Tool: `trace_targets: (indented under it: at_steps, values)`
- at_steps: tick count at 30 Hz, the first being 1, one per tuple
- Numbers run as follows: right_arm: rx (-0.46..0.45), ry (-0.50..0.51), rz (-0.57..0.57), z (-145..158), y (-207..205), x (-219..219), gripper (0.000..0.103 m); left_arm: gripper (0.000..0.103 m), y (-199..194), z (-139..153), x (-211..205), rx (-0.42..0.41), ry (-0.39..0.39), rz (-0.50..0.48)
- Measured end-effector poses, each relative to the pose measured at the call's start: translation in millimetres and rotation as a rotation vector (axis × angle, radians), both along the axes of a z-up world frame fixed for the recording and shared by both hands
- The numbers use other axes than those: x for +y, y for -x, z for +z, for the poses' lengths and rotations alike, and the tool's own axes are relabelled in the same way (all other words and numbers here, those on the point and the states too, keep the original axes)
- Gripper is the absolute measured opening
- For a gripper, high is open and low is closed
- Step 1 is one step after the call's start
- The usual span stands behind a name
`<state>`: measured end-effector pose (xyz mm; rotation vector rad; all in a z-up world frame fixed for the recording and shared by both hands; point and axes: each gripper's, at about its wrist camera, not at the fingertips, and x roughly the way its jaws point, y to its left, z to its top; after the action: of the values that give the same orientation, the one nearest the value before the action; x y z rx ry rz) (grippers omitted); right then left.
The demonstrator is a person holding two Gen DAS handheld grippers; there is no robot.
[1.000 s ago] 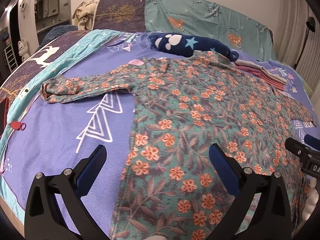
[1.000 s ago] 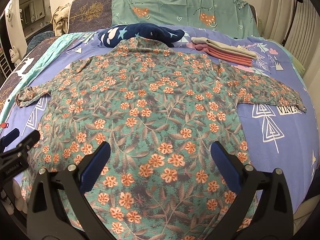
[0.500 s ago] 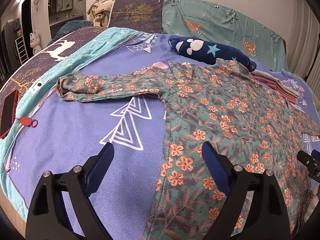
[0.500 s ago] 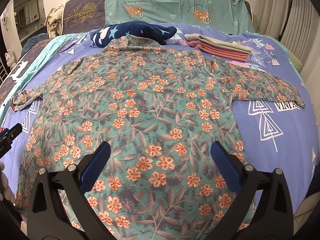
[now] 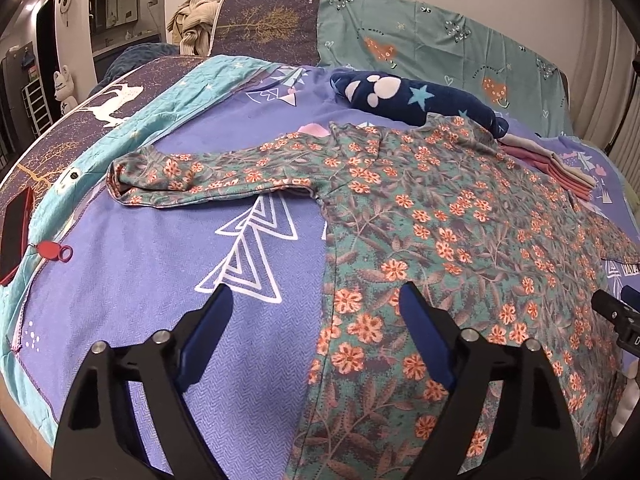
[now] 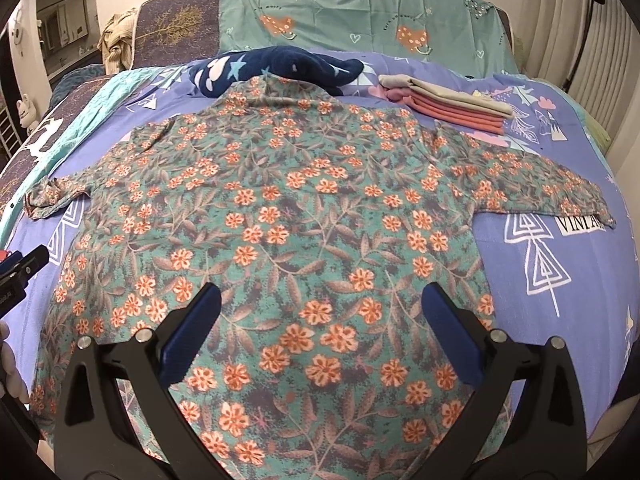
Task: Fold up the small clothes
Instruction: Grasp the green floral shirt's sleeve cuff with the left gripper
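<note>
A teal long-sleeved shirt with orange flowers (image 5: 432,216) (image 6: 304,208) lies spread flat on the purple blanket (image 5: 168,264), both sleeves stretched out. My left gripper (image 5: 316,308) hovers over the shirt's left side edge; its jaws are closing, and the edge runs between them, but the pads do not press on it. My right gripper (image 6: 320,304) hangs open above the lower middle of the shirt, gripping nothing. The left sleeve (image 5: 200,176) reaches toward the bed's left side, the right sleeve (image 6: 540,192) toward the right.
A navy plush blanket with stars (image 5: 408,100) lies behind the collar. Folded pink and beige clothes (image 6: 448,104) are stacked at the back right. A red-cased phone (image 5: 14,236) and a red tag (image 5: 52,250) lie at the bed's left edge. Teal pillows (image 6: 360,20) line the headboard.
The left gripper has slid left from over the shirt's body to its left side edge, and its jaws have narrowed. The right gripper has barely moved.
</note>
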<state>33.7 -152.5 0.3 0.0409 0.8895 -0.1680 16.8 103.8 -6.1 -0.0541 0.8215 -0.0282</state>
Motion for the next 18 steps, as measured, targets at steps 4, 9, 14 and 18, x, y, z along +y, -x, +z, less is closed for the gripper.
trace_targets:
  at_steps: [4,9,14,18]
  values:
    - [-0.012,0.014,0.027,4.2,-2.6,5.2,0.101,0.069,-4.5,-1.2,5.2,0.019,0.029,-0.010]
    - [-0.022,0.020,0.072,7.1,-6.5,8.6,0.090,0.047,-21.4,-0.7,37.3,0.035,0.065,0.021]
    - [0.001,-0.013,0.118,2.2,-11.3,5.6,0.067,0.044,-62.0,6.0,117.0,0.021,-0.048,0.213]
    - [0.017,-0.010,0.127,2.1,-17.3,1.6,0.064,0.046,-106.6,4.7,169.0,0.044,-0.172,0.277]
